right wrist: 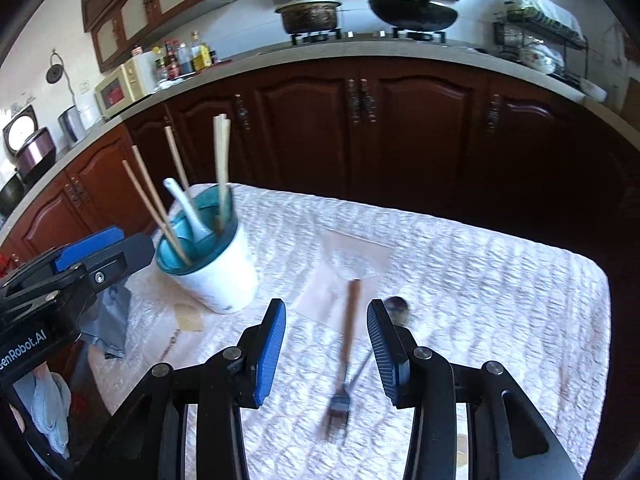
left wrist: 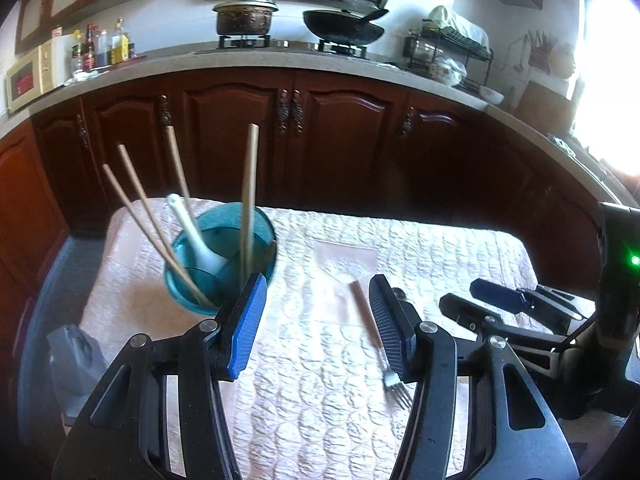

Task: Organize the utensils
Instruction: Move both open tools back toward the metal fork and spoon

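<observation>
Both tongs share one build: black plastic linkage arms with triangular cut-outs, joined by round silver pivot screws. Each finger ends in a flat blue pad with fine ribbing. The left tongs (left wrist: 318, 326) show this in their own view, as do the right tongs (right wrist: 326, 350). The left handle bears white lettering ending "enRobot.AI"; the right body carries a small green light.

Fork (right wrist: 347, 354) motion-blurred, spoon (right wrist: 397, 309) partly behind right claw (right wrist: 326, 350), prob. metal.
</observation>
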